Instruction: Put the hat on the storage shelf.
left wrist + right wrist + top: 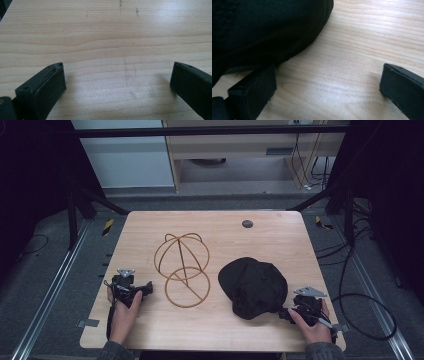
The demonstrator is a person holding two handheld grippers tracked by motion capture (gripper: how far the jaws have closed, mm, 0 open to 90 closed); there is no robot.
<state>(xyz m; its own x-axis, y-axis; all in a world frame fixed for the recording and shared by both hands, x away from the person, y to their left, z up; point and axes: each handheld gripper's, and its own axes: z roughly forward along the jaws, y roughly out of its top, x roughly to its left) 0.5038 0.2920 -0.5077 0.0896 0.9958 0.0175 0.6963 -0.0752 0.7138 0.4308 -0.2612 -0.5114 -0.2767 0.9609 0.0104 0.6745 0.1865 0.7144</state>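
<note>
We are seeing black cap (254, 287) lying just left of right tongs (286, 315); both tongs gaping wide, holding nothing; left tongs (148, 287) facing bare bench (280, 240).

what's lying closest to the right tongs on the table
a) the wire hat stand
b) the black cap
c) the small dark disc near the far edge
b: the black cap lies just beside the right tongs, its edge next to one jaw in the right gripper view.

Bare table (105, 50) lies ahead of my left gripper (117, 82); the wire frame (182, 270) stands just beside. The black cap (262, 27) crowds my right gripper (327, 87).
</note>
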